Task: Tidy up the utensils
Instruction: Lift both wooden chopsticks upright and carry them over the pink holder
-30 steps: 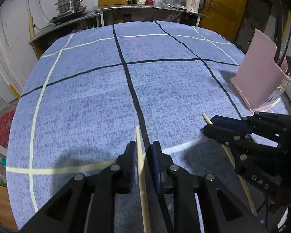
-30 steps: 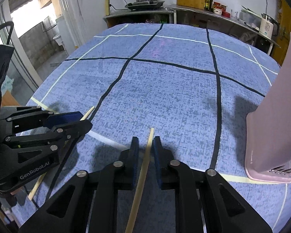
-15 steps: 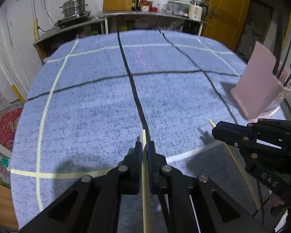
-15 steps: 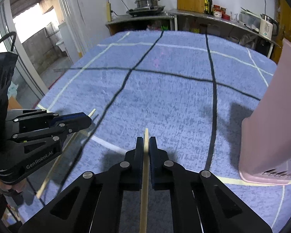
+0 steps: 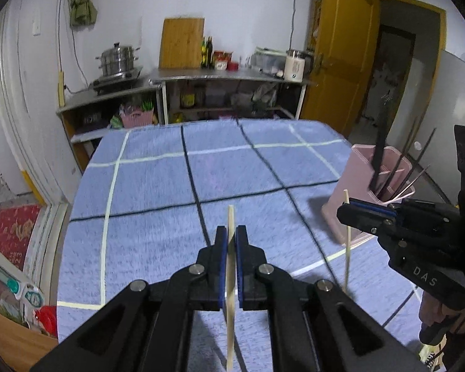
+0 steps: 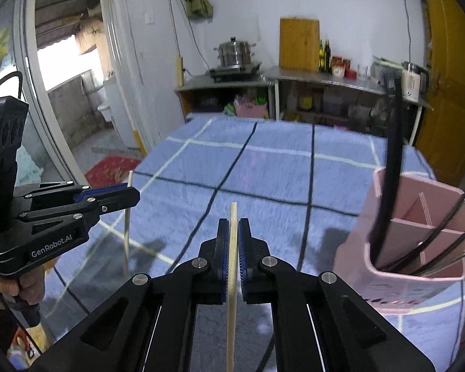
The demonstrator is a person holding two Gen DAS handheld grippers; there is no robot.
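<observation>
Blue cloth with pale and black grid lines covers the table [image 5: 145, 248]. Nearest, the left gripper [image 5: 231, 241] pinches one wooden chopstick [image 5: 231, 279], lifted clear above the cloth. Beside it the right gripper [image 6: 231, 238] is clamped on a second chopstick [image 6: 232, 285], also off the table. Further right stands a pink utensil holder [image 6: 396, 285] with dark utensils [image 6: 387, 186] upright inside. Beyond the table, a counter [image 5: 226, 76] with a steel pot [image 5: 119, 59] lines the white wall.
</observation>
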